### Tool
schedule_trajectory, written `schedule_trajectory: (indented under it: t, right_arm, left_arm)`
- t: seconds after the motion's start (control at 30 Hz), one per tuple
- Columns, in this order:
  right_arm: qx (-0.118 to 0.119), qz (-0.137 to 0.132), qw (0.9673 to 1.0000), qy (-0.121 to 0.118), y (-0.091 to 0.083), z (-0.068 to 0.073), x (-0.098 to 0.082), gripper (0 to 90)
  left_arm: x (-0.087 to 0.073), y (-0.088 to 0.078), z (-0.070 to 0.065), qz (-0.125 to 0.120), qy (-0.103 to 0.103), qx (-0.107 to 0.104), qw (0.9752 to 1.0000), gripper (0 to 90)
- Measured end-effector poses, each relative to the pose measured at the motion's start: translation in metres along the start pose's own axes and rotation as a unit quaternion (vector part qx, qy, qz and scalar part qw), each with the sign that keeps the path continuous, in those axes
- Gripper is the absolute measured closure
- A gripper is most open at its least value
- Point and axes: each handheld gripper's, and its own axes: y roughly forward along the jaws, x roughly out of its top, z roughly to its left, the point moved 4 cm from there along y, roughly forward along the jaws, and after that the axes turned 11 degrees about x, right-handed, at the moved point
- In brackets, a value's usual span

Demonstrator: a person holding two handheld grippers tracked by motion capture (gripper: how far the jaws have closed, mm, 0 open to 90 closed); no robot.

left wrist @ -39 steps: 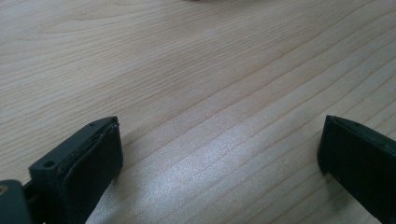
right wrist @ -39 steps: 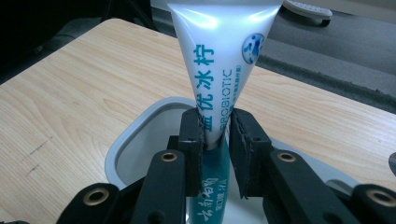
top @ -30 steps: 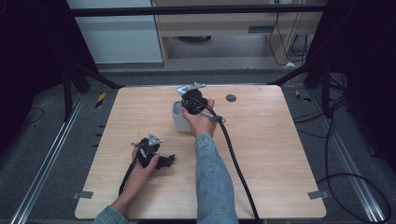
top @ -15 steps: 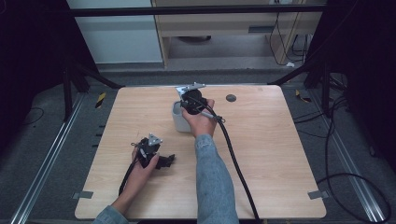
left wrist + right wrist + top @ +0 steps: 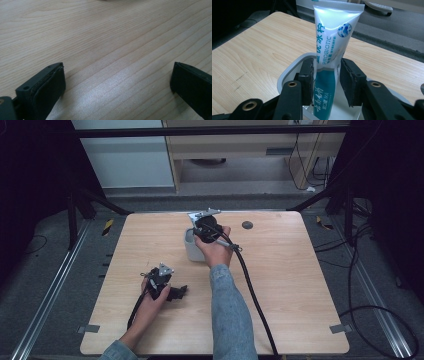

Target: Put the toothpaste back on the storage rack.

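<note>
- Right gripper view: your right gripper (image 5: 327, 72) looks down into a grey cup (image 5: 287, 75), and a white and teal tube (image 5: 332, 50) stands upright between its two black jaws. The tube's lower end is inside the cup, its flat crimped end points up. One jaw pad lies against the tube; on the other side a thin gap seems to remain, so you cannot call it a firm grip from this picture.
- High view: your right hand (image 5: 214, 249) holds that gripper (image 5: 204, 231) over the cup (image 5: 192, 246), which sits on the wooden table (image 5: 290, 285) near the far edge. A small dark disc (image 5: 247, 225) lies on the table just beyond, apart from the cup.
- Left gripper view: your left gripper (image 5: 117, 82) has its jaws spread wide with bare wood between them, holding nothing.
- High view again: your left hand (image 5: 150, 301) rests that gripper (image 5: 167, 287) on the table nearer you, well apart from the cup.
</note>
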Motion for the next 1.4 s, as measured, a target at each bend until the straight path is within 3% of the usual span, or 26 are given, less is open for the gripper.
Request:
schedule_trajectory:
  t: [0.7, 1.03, 1.23, 1.27, 1.4]
  right_arm:
    - [0.005, -0.006, 1.0, 0.002, -0.011, 0.001, 0.004, 56.7]
    - [0.011, -0.004, 0.9998, 0.013, -0.018, -0.001, 0.004, 45.1]
    - [0.019, -0.016, 0.9996, 0.016, -0.025, -0.002, 0.005, 30.3]
    - [0.024, -0.01, 0.9995, 0.018, -0.026, -0.004, 0.003, 25.3]
    - [0.023, -0.006, 0.9995, 0.023, -0.029, -0.006, 0.0, 19.5]
  left_arm:
    - [0.0, 0.0, 0.0, 0.0, 0.0, 0.0, 1.0, 0.0]
    - [0.001, 0.001, 0.0, 0.001, 0.002, 0.0, 1.0, 0.0]
    - [0.001, 0.001, 0.0, 0.001, 0.002, 0.0, 1.0, 0.0]
    - [0.001, 0.001, 0.0, 0.001, 0.002, 0.0, 1.0, 0.0]
    - [0.002, 0.001, -0.001, 0.001, 0.001, 0.002, 1.0, 0.0]
